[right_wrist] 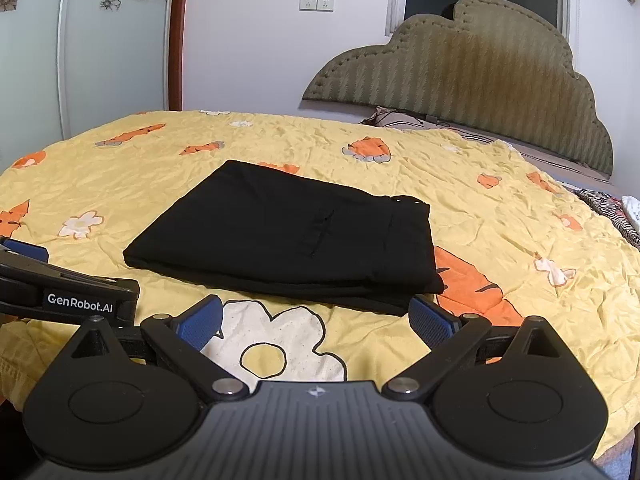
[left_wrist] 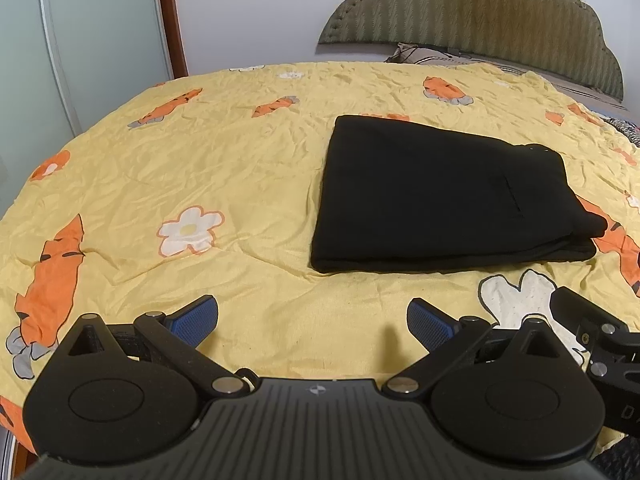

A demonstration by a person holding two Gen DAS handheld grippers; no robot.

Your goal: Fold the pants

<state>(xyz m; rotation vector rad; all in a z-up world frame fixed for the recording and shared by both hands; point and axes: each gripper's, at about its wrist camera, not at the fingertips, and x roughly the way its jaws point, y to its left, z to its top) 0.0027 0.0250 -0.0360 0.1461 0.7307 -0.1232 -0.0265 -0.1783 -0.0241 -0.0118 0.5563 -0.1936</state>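
Black pants [left_wrist: 436, 196] lie folded into a flat, compact rectangle on the yellow bedspread [left_wrist: 240, 168]; the right wrist view shows the same pants [right_wrist: 288, 240] ahead and slightly left, waistband to the right. My left gripper [left_wrist: 312, 326] hovers open near the bed's front edge, short of the pants and to their left, nothing between its blue pads. My right gripper [right_wrist: 316, 322] is open too, just in front of the pants' near edge, over a white flower print. Part of the right gripper [left_wrist: 592, 336] shows at the left view's right edge, and the left gripper [right_wrist: 68, 292] at the right view's left edge.
The bedspread [right_wrist: 500, 240] carries orange carrot and white flower prints and is wrinkled. A padded olive headboard [right_wrist: 480, 80] and a pillow [right_wrist: 400, 118] stand at the far right. A glass wardrobe door [right_wrist: 100, 40] with a wooden frame is at the far left. Patterned fabric [right_wrist: 612, 212] lies at the right edge.
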